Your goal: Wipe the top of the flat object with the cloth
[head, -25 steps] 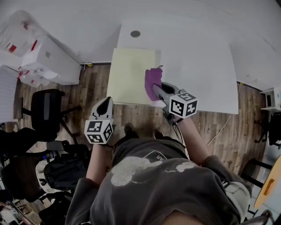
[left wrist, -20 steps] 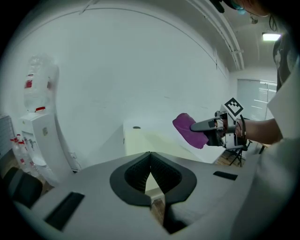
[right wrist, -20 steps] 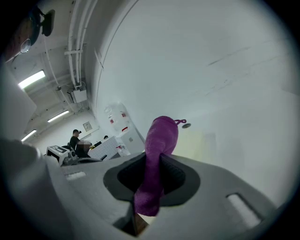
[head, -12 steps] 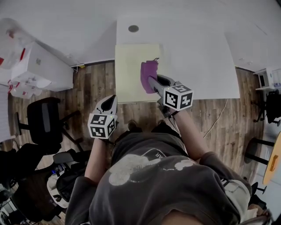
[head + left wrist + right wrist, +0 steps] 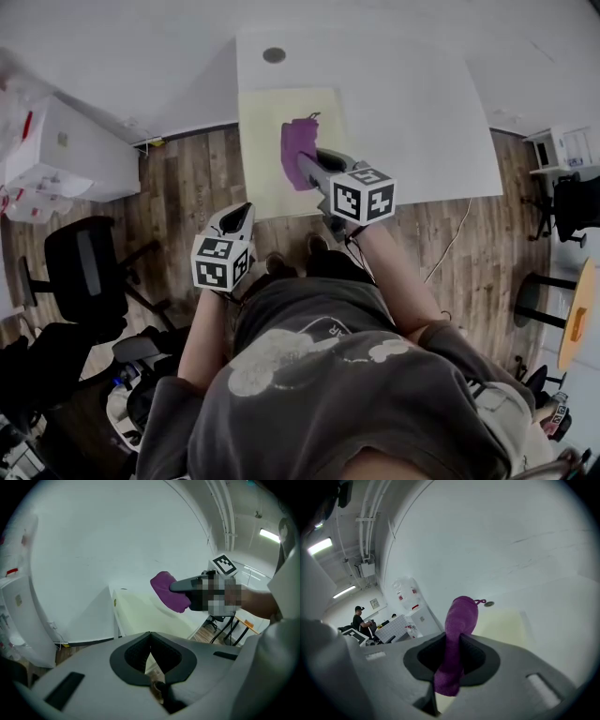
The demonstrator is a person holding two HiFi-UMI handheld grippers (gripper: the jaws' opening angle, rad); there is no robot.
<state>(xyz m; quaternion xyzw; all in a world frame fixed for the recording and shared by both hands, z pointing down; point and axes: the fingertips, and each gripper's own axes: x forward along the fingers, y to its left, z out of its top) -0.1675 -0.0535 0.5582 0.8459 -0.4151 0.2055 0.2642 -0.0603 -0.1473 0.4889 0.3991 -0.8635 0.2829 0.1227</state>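
- Head view: soft purple cloth (image 5: 298,155) over the pale yellow flat mat (image 5: 264,122), at the left of the white table (image 5: 412,112), held by the right gripper (image 5: 307,171); left gripper (image 5: 241,210) nearer, off the table
- Left gripper view: jaws pressed together, nothing between
- Right gripper view: jaws pinching the cloth

A white table (image 5: 403,112) fills the head view at 12 o'clock, with a round dark grommet (image 5: 274,54) near its far edge. On the wooden floor (image 5: 197,178), a black office chair (image 5: 84,272) stands at 9 o'clock, a white cabinet (image 5: 56,155) at 10 and a thin cable (image 5: 454,240) at 3.
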